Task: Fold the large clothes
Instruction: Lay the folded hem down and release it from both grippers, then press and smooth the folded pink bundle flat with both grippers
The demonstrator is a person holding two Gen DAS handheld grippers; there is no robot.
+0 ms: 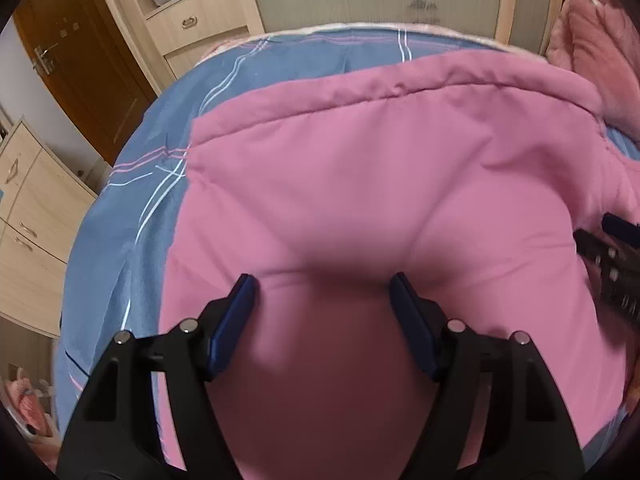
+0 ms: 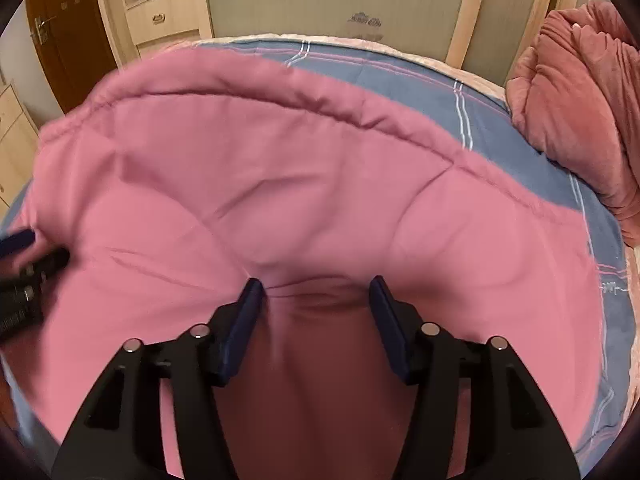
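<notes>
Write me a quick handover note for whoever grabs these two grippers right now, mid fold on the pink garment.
Left gripper: jaws apart over the pink garment; whether it pinches fabric is unclear.
Right gripper: jaws apart, with a bunched ridge of fabric between them; grip unclear.
Garment lies spread on the blue bed sheet, its stitched hem at the far side. A crumpled pink blanket sits to the right.
Done: garment laid out, mostly flat.
Left: no finished fold visible yet; make the folds and smooth them.

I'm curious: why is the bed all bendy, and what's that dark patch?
Left wrist view: the fisheye lens curves the blue bedsheet; the left gripper shadows the pink garment. Right wrist view: same curving, the garment's left edge blurred, shadow under the right gripper.
</notes>
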